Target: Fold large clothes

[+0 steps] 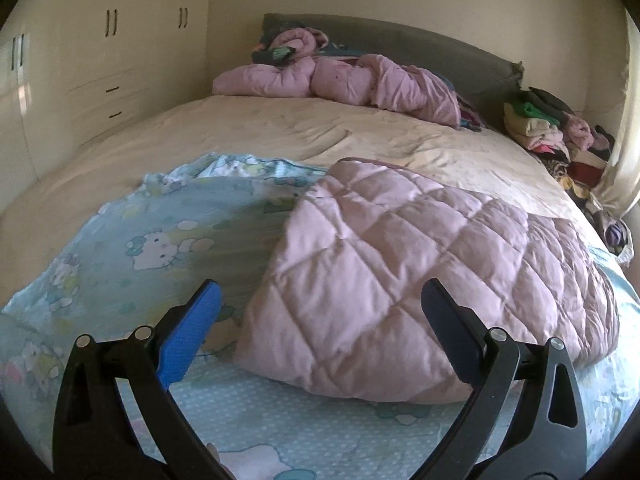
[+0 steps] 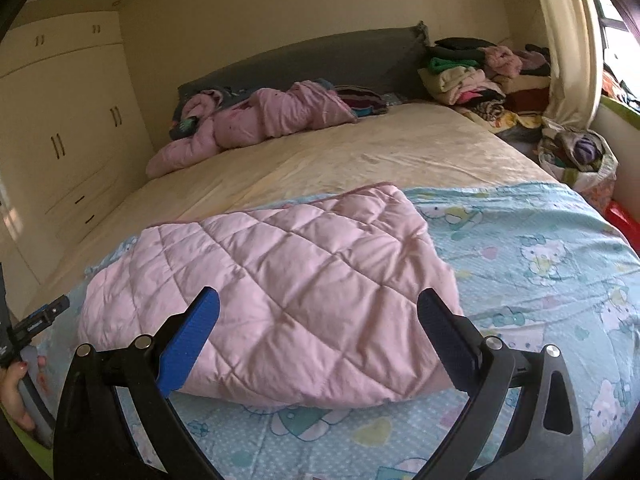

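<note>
Lying folded on the blue printed sheet (image 2: pixel 540 248) at the near end of the bed (image 1: pixel 240 136), the pink quilted garment (image 2: pixel 280 292) rests free of both tools. Left tongs (image 1: pixel 320 316) and right tongs (image 2: pixel 320 316) stand apart, gripping nothing. Risk: the puffy fold may spring open if left unpressed; a careless regrasp could pinch the sheet beneath and drag both.

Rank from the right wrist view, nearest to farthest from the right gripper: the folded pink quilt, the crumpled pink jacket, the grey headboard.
1. Folded pink quilt, just ahead of the right gripper.
2. Crumpled pink jacket, far side, left.
3. Grey headboard, against the wall.
</note>
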Demonstrator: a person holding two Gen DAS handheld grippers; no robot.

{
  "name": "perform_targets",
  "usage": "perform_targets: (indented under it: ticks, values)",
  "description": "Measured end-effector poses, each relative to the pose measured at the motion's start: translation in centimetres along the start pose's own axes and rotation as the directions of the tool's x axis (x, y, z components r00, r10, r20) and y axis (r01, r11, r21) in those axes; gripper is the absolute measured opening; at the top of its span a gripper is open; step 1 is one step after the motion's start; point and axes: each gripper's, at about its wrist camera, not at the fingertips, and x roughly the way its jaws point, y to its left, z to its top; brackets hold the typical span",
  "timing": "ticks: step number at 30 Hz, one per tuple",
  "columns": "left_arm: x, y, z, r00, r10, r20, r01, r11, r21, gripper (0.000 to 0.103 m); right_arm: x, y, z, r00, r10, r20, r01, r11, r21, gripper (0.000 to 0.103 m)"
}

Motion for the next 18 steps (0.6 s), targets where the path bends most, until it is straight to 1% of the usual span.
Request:
perform_targets:
  ticks: [4,10,15,18]
  values:
    - [0.1,1.1,0.0,1.000,0.020,-0.006,-0.020,1.000,-0.018,0.094,-0.2,-1.0,-0.4,1.000,-0.020,-0.014,0.020,0.999,0.029,0.099]
    - [0.8,2.2,-0.1,0.999,0.035,-0.036,-0.036,0.999,-0.035,0.094,-0.1,-2.4,-1.3,0.998,-0.043,-0.043,0.046,0.996,0.074,0.099]
    - [1.6,2.6,-0.4,0.996,0.042,-0.075,-0.045,0.998,-0.032,0.093,0.4,-3.3,-2.5,0.994,-0.065,-0.086,0.072,0.994,0.085,0.099]
    - [2.2,2.8,-0.7,0.994,0.029,-0.107,-0.034,0.999,-0.042,0.093,0.8,-3.9,-3.4,0.991,-0.071,-0.111,0.082,0.992,0.097,0.099]
